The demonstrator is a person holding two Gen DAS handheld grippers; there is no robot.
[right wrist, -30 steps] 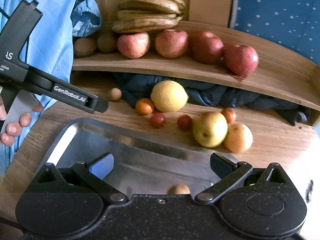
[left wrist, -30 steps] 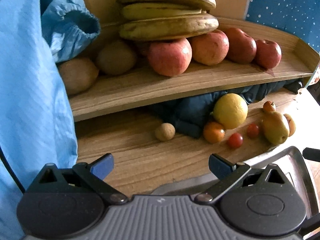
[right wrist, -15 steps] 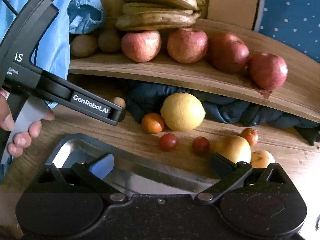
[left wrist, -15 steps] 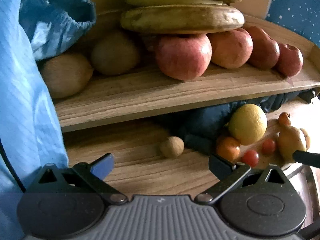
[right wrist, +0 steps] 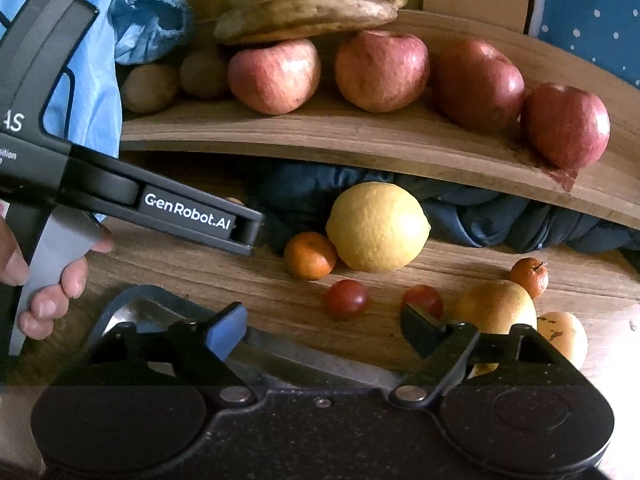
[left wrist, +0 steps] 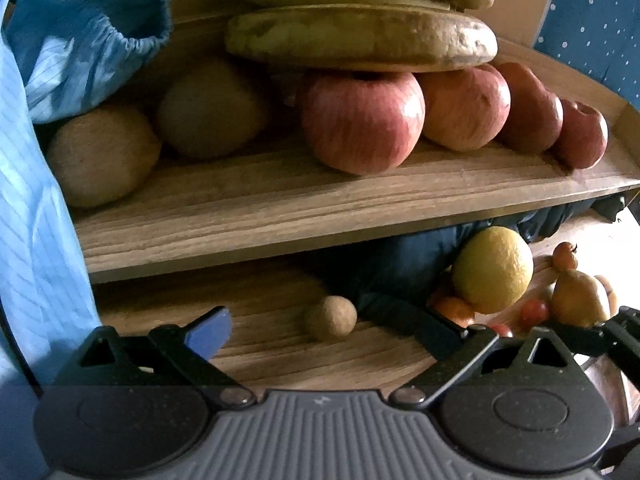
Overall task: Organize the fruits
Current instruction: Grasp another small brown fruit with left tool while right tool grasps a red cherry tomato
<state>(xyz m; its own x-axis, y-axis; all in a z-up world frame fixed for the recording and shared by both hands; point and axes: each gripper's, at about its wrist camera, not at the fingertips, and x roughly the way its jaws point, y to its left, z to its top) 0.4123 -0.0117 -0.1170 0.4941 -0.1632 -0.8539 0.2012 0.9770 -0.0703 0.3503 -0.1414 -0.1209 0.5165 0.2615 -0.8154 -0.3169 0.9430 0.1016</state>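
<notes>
Wood-grain shelf (left wrist: 280, 200) already carries the sorted apples and bananas, so both grippers, left (left wrist: 328, 328) and right (right wrist: 324, 324), hang with fingers spread and empty over the loose fruit below, the left squared to the small brown ball (left wrist: 330, 317).

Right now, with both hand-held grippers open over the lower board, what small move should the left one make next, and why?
Probably ease the left hand-held gripper forward and a little down until its open fingers straddle the small round brown fruit. That fruit lies loose on the lower board, almost centred between the fingers, clear of the dark cloth, with nothing gripped yet.
</notes>
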